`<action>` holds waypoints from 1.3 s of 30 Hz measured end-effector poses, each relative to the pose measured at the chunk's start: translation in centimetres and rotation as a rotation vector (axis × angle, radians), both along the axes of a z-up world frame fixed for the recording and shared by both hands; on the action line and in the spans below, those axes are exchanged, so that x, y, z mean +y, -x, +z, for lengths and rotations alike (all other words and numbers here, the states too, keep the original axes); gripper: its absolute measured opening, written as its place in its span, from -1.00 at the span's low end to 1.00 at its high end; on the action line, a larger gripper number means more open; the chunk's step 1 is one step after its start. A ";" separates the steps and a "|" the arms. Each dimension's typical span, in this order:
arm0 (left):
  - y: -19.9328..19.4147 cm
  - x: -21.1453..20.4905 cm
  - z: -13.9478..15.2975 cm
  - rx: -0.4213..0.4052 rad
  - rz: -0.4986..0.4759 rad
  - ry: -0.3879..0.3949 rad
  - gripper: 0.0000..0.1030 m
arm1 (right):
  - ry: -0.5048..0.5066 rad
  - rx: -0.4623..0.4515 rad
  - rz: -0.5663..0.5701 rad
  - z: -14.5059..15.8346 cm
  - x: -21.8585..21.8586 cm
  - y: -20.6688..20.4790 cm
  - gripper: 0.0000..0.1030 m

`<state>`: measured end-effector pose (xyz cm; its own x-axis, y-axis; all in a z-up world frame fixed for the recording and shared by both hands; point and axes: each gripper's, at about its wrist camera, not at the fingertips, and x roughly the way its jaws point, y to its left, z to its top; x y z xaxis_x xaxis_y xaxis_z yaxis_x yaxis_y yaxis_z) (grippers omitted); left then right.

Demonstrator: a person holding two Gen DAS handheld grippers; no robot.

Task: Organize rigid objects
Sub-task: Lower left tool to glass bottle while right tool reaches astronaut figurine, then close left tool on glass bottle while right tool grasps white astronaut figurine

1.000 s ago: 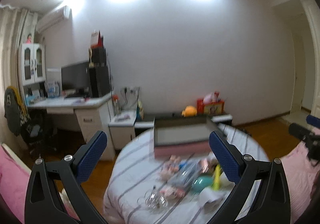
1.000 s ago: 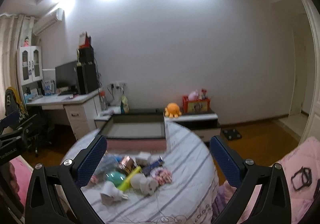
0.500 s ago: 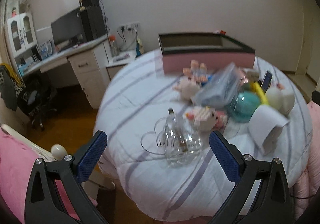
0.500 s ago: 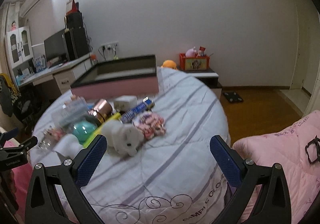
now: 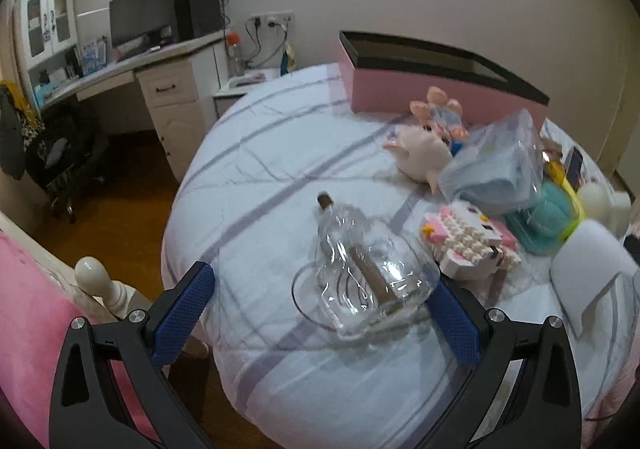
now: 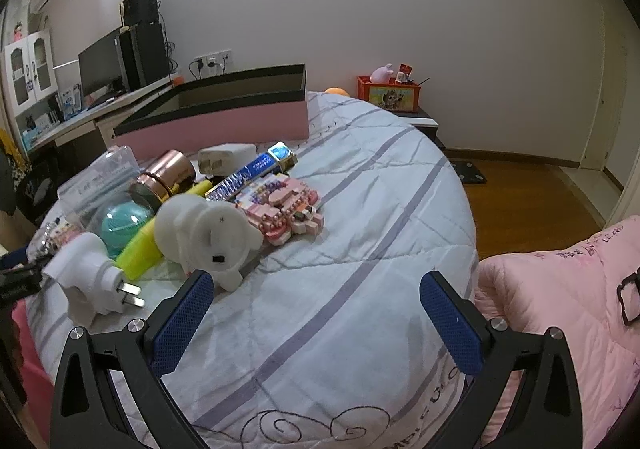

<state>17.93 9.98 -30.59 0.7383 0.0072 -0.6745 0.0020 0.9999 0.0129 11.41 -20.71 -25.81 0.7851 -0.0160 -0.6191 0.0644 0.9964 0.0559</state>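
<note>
nothing looks sorted yet, as far as the views show. the pink box (image 6: 224,121) sits open at the far side of the round worktop (image 6: 360,209), and what shows of its inside looks bare, though the floor of it is hidden. the rigid things lie in a loose heap just in front of it: a clear glass dish (image 5: 360,281) with a bottle lying in it, a block-built cat (image 5: 468,241), a white plug adapter (image 6: 88,273), a copper tin (image 6: 168,173), a teal ball (image 6: 122,225), a blue carton (image 6: 248,173), a white toy (image 6: 208,233) and a pink block model (image 6: 284,213). the left tongs (image 5: 320,313) are spread wide and hold nothing, with the dish just ahead between the tips. the right tongs (image 6: 316,321) are likewise wide apart and unloaded, over bare cloth beside the white toy. my reading: the whole job remains, starting with a first pickup, probably the dish.
</note>
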 end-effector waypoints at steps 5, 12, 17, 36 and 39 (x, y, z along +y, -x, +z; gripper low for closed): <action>-0.1 -0.5 0.1 -0.022 -0.028 -0.019 0.52 | -0.008 0.004 0.011 -0.4 -0.2 -0.5 1.00; -0.1 -0.8 0.4 -0.043 -0.078 0.001 0.06 | -0.004 -0.016 0.029 0.5 -0.2 -0.5 1.00; 0.5 -0.5 0.7 -0.049 -0.085 0.030 0.06 | -0.042 -0.025 0.068 0.7 0.4 -0.5 1.00; 0.6 -0.5 0.1 -0.033 -0.109 0.056 0.29 | -0.124 0.051 0.110 -0.8 4.0 -5.6 0.79; 0.6 -0.5 0.0 -0.042 -0.114 0.061 0.20 | -0.112 0.055 0.129 -0.9 4.0 -5.4 0.47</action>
